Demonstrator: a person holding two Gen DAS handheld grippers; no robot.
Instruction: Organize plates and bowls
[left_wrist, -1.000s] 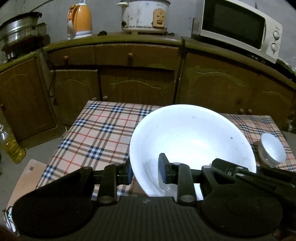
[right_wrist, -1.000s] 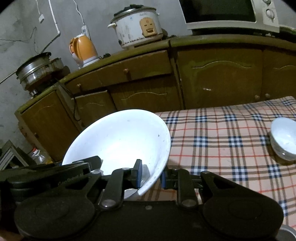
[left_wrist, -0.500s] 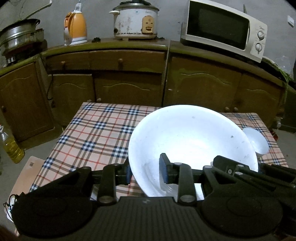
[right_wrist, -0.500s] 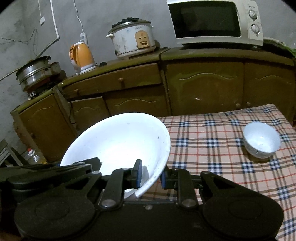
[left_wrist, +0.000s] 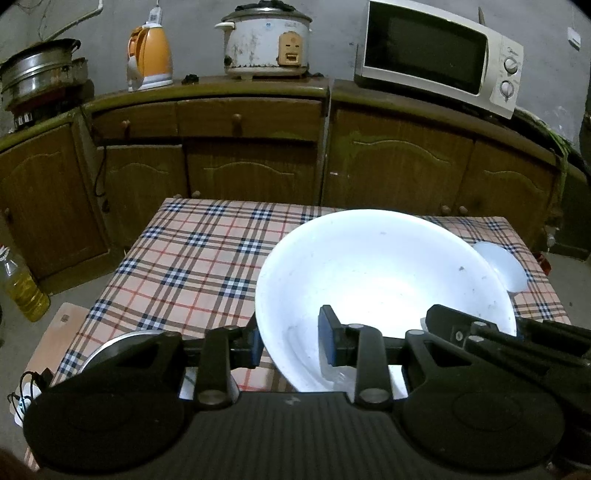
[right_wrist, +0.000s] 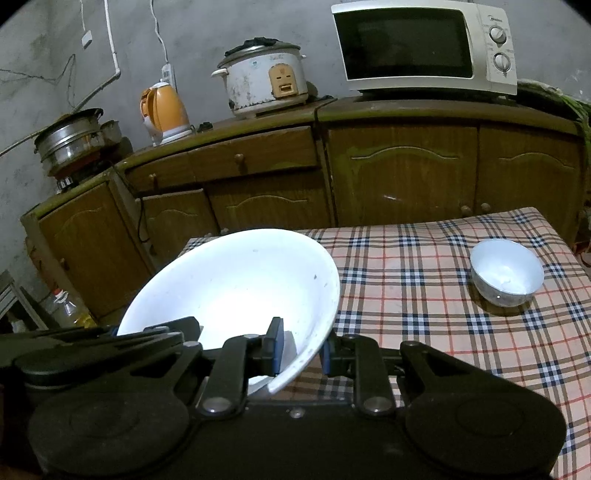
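A large white bowl (left_wrist: 384, 280) (right_wrist: 236, 280) hangs tilted over the near edge of the plaid-covered table (left_wrist: 192, 266) (right_wrist: 424, 295), held from both sides. My left gripper (left_wrist: 291, 345) is shut on its left rim, with one pad inside the bowl and one outside. On the opposite rim my right gripper (right_wrist: 301, 350) is shut the same way. A small white bowl (right_wrist: 506, 273) stands on the cloth at the right; in the left wrist view this small bowl (left_wrist: 504, 267) is half hidden behind the big one.
Brown cabinets (left_wrist: 251, 170) run behind the table, carrying a microwave (left_wrist: 439, 62), a rice cooker (left_wrist: 266, 44), an orange kettle (left_wrist: 149, 59) and steel pots (left_wrist: 40, 77). A steel dish rim (left_wrist: 110, 345) shows at the table's near left. An oil bottle (left_wrist: 22, 288) stands on the floor.
Both grippers have drawn back from the cabinets with the large bowl still gripped. More of the table and counter now shows, and the small bowl sits farther off.
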